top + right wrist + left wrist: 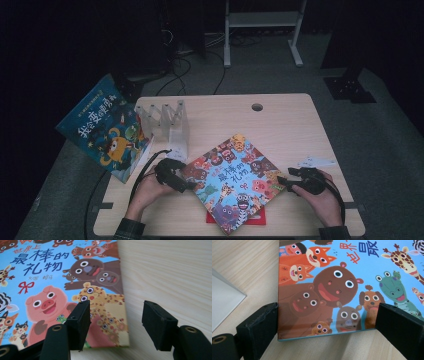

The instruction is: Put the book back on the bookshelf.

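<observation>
Animal picture book (235,181) lies flat, turned diagonally on the wooden table (280,115), near the person's edge, on top of a red book (260,216) whose corner sticks out underneath. Left gripper (187,184) at the book's left corner, jaws spread wide, straddling the corner just above the table, nothing pinched. Right gripper (284,181) at the right corner, jaws partly apart, one over the cover, one over bare wood, not clamped. Clear rack (167,120) behind; second book (105,127) leans off the table's left side
</observation>
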Demonstrator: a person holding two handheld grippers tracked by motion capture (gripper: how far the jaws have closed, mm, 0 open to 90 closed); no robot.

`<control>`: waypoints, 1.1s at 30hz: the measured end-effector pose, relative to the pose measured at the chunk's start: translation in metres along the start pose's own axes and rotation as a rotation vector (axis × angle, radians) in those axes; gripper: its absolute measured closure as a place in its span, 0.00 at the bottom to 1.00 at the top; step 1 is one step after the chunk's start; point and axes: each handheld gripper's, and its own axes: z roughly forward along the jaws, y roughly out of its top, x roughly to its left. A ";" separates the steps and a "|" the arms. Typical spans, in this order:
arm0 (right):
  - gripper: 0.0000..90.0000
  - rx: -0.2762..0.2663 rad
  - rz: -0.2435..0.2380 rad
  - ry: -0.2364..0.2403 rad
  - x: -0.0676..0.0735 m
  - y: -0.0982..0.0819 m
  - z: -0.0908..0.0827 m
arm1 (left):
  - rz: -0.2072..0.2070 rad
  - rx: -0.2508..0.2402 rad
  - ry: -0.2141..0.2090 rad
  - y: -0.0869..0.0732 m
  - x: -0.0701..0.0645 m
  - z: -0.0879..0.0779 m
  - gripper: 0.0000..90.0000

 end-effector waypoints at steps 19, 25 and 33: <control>0.47 -0.012 0.010 0.068 0.004 0.013 0.026 | -0.045 -0.004 -0.059 -0.019 -0.009 -0.009 0.07; 0.47 -0.014 -0.011 0.091 0.008 0.023 0.040 | -0.063 -0.013 -0.065 -0.026 -0.009 -0.013 0.06; 0.48 -0.012 -0.035 0.105 0.013 0.036 0.055 | -0.072 -0.019 -0.067 -0.028 -0.010 -0.014 0.06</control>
